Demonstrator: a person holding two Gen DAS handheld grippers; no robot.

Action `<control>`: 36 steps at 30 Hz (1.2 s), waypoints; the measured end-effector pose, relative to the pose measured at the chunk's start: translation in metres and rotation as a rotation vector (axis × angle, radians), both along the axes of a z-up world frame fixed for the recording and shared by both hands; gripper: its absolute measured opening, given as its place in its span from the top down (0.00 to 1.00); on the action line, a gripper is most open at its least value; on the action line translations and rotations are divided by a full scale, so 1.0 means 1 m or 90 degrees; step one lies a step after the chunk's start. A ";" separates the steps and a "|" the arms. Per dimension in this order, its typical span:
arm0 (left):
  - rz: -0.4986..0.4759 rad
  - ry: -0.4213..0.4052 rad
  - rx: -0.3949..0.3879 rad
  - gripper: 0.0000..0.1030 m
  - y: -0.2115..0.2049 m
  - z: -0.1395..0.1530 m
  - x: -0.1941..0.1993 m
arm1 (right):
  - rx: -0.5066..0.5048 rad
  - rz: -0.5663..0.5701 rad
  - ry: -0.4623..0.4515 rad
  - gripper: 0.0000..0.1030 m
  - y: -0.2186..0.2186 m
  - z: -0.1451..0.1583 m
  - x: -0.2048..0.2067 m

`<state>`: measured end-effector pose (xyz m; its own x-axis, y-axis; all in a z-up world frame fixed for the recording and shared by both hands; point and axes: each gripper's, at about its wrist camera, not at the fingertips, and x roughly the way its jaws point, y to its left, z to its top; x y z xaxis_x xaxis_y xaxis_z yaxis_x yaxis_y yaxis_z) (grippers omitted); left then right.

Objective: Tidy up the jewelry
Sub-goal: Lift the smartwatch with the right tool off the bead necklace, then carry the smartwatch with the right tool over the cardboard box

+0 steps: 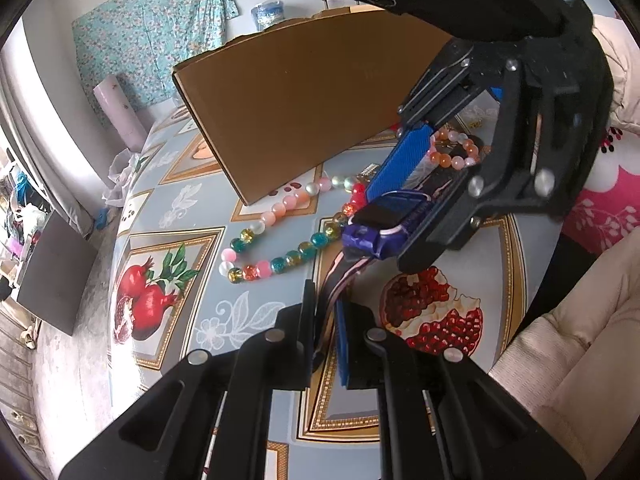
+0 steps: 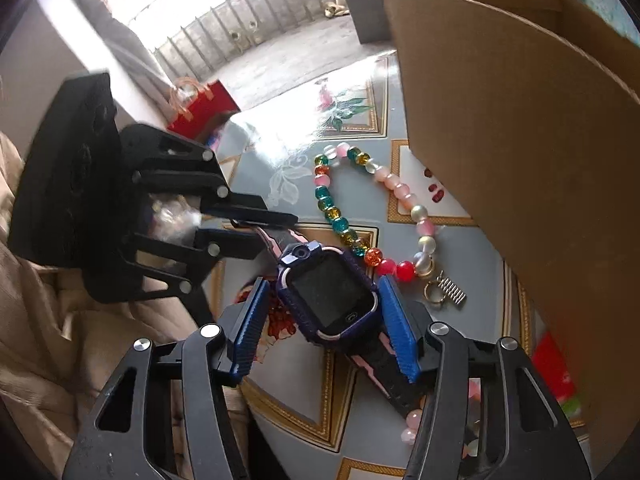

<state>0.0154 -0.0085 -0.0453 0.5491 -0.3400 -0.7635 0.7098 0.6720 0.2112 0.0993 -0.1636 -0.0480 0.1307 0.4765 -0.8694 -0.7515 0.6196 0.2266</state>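
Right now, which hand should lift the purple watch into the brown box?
Probably the right gripper: its blue pads straddle the purple smartwatch body. The left gripper pinches only the strap end. The brown cardboard box stands just beyond.

Between the blue-padded right gripper (image 2: 330,334) fingers is sitting a purple, pink-trimmed watch (image 2: 330,294); beyond it are lying teal, amber, pink and red beads (image 2: 340,220), glinting.
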 end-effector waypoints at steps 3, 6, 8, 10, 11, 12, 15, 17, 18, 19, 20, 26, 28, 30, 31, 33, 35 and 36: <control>0.002 -0.005 -0.003 0.91 0.002 0.000 -0.002 | -0.009 -0.002 -0.016 0.53 0.001 0.000 -0.006; 0.006 -0.012 -0.007 0.91 0.002 0.003 -0.006 | -0.009 -0.006 -0.036 0.54 0.011 0.001 -0.012; 0.009 -0.029 -0.006 0.91 0.003 0.008 -0.009 | -0.001 -0.014 -0.054 0.54 0.009 0.006 -0.018; 0.010 -0.047 -0.006 0.92 0.004 0.016 -0.011 | 0.017 -0.026 -0.070 0.54 0.003 0.014 -0.022; 0.010 -0.057 -0.007 0.92 0.005 0.022 -0.012 | 0.031 -0.034 -0.082 0.54 0.001 0.022 -0.024; 0.010 -0.066 -0.008 0.92 0.006 0.027 -0.012 | 0.043 -0.041 -0.094 0.54 -0.004 0.029 -0.027; 0.009 -0.111 -0.009 0.92 0.008 0.053 -0.016 | 0.079 -0.060 -0.131 0.54 -0.013 0.052 -0.029; 0.007 -0.146 -0.012 0.92 0.007 0.077 -0.015 | 0.115 -0.073 -0.158 0.54 -0.021 0.072 -0.031; 0.005 -0.166 -0.018 0.92 0.008 0.092 -0.015 | 0.139 -0.081 -0.174 0.54 -0.027 0.084 -0.032; 0.003 -0.184 -0.021 0.92 0.008 0.104 -0.014 | 0.154 -0.086 -0.183 0.54 -0.030 0.092 -0.032; 0.001 -0.199 -0.023 0.92 0.008 0.114 -0.015 | 0.186 -0.096 -0.200 0.54 -0.037 0.106 -0.033; -0.026 -0.290 -0.036 0.92 -0.001 0.176 -0.008 | 0.296 -0.115 -0.278 0.54 -0.058 0.164 -0.031; -0.042 -0.317 -0.033 0.92 -0.009 0.190 -0.002 | 0.300 -0.118 -0.302 0.54 -0.057 0.176 -0.023; -0.053 -0.328 -0.026 0.92 -0.015 0.196 0.008 | 0.291 -0.124 -0.327 0.54 -0.062 0.188 -0.011; -0.059 -0.327 -0.025 0.92 -0.019 0.198 0.016 | 0.286 -0.126 -0.333 0.54 -0.065 0.191 -0.007; -0.069 -0.322 -0.019 0.92 -0.031 0.200 0.040 | 0.268 -0.134 -0.338 0.54 -0.077 0.195 0.005; -0.081 -0.315 -0.006 0.92 -0.045 0.195 0.056 | 0.250 -0.140 -0.330 0.54 -0.085 0.191 0.015; -0.086 -0.308 -0.001 0.92 -0.053 0.193 0.064 | 0.240 -0.144 -0.321 0.54 -0.090 0.188 0.024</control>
<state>0.0795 -0.0612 0.1479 0.7909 -0.4329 -0.4324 0.6116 0.5814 0.5366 0.1233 -0.2532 0.1404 0.6092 0.6489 -0.4559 -0.6833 0.7212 0.1134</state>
